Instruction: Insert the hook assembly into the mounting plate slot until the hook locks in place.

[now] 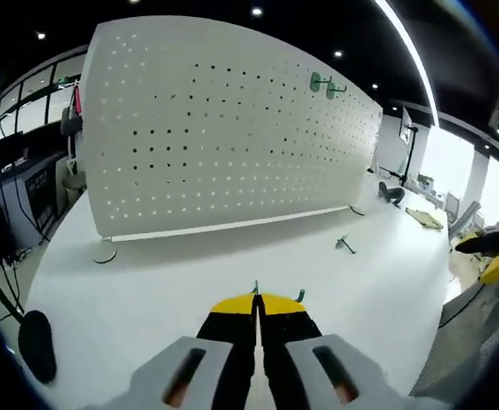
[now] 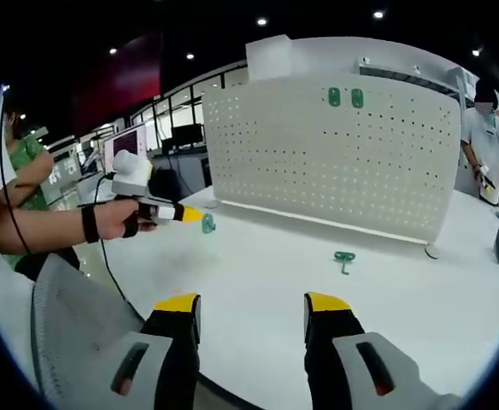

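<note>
the hook assembly (image 2: 208, 224) sits pinched in your left gripper (image 1: 256, 301), above the surface (image 2: 267, 299), apart from the pegboard (image 2: 335, 154). your right gripper (image 2: 252, 303) is spread, empty. insertion not begun; a spare hook (image 2: 344, 257) lies mid-surface.

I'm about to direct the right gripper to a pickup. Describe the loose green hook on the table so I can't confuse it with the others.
Find the white pegboard standing on the white table. In front of it, a small green hook lies flat on the tabletop. Unlike the two green hooks mounted high on the board and the one held in the left gripper, it lies alone, untouched.
</note>
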{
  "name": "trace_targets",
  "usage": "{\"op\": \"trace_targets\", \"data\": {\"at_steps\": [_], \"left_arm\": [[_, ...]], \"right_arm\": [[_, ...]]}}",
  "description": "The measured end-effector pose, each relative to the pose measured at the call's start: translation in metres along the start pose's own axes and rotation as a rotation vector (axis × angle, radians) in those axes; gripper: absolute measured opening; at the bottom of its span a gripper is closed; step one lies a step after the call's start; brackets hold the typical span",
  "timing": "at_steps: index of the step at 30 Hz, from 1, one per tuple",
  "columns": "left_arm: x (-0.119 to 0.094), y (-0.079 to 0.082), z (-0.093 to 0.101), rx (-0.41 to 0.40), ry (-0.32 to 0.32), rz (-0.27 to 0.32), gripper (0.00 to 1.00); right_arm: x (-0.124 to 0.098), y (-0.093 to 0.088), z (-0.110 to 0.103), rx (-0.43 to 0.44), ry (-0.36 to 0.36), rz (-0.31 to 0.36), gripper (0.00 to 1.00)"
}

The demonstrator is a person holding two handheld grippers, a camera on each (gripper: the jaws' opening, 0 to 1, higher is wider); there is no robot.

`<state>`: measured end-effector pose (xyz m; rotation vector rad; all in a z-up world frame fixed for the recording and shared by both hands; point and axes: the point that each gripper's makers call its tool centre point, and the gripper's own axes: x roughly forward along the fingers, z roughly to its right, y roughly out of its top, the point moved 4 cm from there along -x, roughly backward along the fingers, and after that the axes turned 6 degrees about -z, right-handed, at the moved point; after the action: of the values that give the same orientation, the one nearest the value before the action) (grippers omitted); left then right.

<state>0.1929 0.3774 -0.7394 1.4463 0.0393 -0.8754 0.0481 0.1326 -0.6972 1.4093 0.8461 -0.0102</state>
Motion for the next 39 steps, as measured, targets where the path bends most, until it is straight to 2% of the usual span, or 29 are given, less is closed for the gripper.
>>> {"op": "trace_targets", "data": {"at_steps": [6,20,26,29,33,36,39], "left_arm": [[-0.006,0.004,0.016,0.035,-0.019,-0.008,0.01],[-0.012,0.017,0.048,0.046,-0.091,0.013,0.01],[-0.012,0.019,0.057,0.04,-0.114,-0.007,0.01],[-0.015,0.021,0.065,0.05,-0.132,0.002,0.01],[-0.018,0.02,0.069,0.059,-0.138,-0.004,0.01],[-0.02,0.017,0.07,0.004,-0.154,-0.001,0.01],[-0.023,0.014,0.076,0.019,-0.163,-0.005,0.01]], "right_arm": [[0.004,0.003,-0.002,0.003,0.018,0.013,0.48],[0.008,0.013,-0.002,-0.016,0.05,0.04,0.46],[0.009,0.016,-0.003,-0.023,0.063,0.048,0.46],[0.01,0.017,-0.005,-0.034,0.076,0.049,0.45],[0.012,0.017,-0.007,-0.038,0.088,0.05,0.45],[0.013,0.019,-0.01,-0.037,0.11,0.065,0.44],[0.014,0.019,-0.016,-0.059,0.135,0.062,0.43]]}}
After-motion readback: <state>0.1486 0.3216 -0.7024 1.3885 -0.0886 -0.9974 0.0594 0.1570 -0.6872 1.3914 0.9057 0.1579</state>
